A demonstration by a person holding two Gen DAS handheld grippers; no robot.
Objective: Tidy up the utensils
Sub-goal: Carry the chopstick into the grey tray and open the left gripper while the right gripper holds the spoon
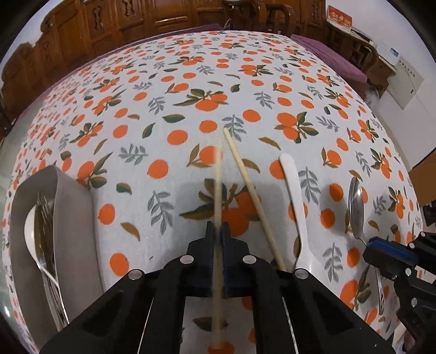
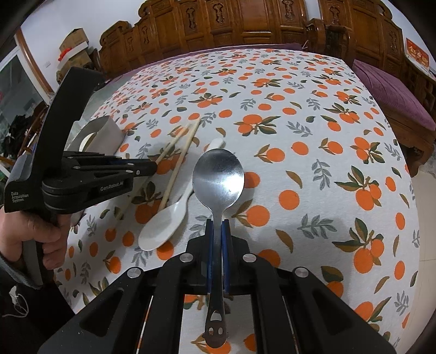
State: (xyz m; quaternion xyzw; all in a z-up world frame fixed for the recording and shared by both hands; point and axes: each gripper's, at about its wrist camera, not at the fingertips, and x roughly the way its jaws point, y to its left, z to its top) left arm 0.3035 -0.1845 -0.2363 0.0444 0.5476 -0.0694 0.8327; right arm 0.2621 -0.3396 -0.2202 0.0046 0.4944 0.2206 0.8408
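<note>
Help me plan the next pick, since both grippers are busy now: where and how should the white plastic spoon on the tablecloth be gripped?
Grip the white spoon at mid-handle, coming from above with the jaws across its narrow width. It lies flat, and the handle is slim there while the bowl is too broad. A loose chopstick lies close on one side, so probably stay nearer the bowl end.

White tablecloth (image 1: 190,68) printed with orange fruits, green-brown leaves, grey-blue sprigs. Pale tan chopstick (image 1: 252,196); second chopstick (image 1: 217,190) same tan. White plastic spoon (image 2: 163,226). Shiny silver metal spoon (image 2: 218,177). Grey utensil tray (image 1: 72,217). Black grippers, left gripper (image 1: 217,227), right gripper (image 2: 217,222) with blue pads. Dark brown carved wooden furniture (image 2: 245,24), purple cushion (image 2: 395,92).
</note>
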